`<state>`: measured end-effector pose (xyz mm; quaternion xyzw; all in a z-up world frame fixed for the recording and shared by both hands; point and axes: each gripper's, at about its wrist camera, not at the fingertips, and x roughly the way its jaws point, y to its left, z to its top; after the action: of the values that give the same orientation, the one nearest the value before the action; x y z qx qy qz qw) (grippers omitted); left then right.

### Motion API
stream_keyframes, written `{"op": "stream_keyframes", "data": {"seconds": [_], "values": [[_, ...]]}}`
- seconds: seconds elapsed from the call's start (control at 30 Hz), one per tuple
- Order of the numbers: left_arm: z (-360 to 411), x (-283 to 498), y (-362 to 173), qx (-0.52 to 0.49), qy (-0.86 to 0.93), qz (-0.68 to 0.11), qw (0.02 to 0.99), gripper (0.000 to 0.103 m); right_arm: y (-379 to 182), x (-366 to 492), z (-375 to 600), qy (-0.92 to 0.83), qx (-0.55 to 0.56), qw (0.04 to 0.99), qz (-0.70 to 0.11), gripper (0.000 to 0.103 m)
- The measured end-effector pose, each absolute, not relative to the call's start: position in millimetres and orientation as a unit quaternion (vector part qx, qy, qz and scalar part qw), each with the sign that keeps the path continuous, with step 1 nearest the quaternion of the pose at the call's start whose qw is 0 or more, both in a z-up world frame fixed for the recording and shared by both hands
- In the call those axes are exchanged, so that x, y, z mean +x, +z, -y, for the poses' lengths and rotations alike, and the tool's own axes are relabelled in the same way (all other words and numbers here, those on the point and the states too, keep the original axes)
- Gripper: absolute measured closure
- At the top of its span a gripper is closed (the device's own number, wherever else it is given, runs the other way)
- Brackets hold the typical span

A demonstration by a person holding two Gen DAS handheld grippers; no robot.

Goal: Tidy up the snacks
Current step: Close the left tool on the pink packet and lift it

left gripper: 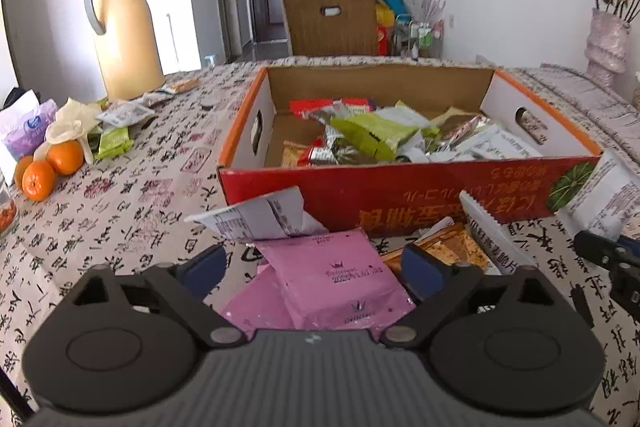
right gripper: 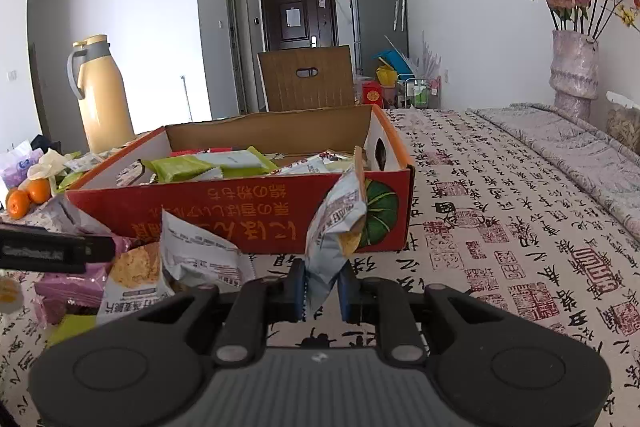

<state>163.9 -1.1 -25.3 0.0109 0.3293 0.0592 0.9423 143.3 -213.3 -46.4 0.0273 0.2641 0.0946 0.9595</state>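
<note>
right gripper clamped on a crinkled white snack packet, held upright before the near right corner of the red cardboard box heaped with foil wrappers; left gripper spread apart over glossy pink packets by the box's near wall

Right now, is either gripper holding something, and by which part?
The right gripper pinches a white snack packet by its lower end. The left gripper is open over pink packets, holding nothing.
</note>
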Motion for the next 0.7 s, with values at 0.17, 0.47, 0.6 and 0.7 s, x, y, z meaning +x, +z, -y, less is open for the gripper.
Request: {"op": "stream_keyframes", "data": {"seconds": [0.17, 0.47, 0.6, 0.7], "values": [[2, 168, -31, 0.007, 0.058, -0.337, 0.94, 0.019, -47, 143, 214, 0.101, 0.032, 0.959, -0.264, 0.087], [7, 162, -38, 0.011, 0.043, -0.335, 0.941, 0.041, -47, 142, 214, 0.103, 0.035, 0.959, -0.263, 0.087], [7, 157, -37, 0.009, 0.034, -0.33, 0.943, 0.047, -46, 141, 214, 0.102, 0.036, 0.959, -0.261, 0.087], [7, 152, -36, 0.006, 0.031, -0.326, 0.945, 0.051, -46, 141, 214, 0.102, 0.037, 0.96, -0.26, 0.087]]}}
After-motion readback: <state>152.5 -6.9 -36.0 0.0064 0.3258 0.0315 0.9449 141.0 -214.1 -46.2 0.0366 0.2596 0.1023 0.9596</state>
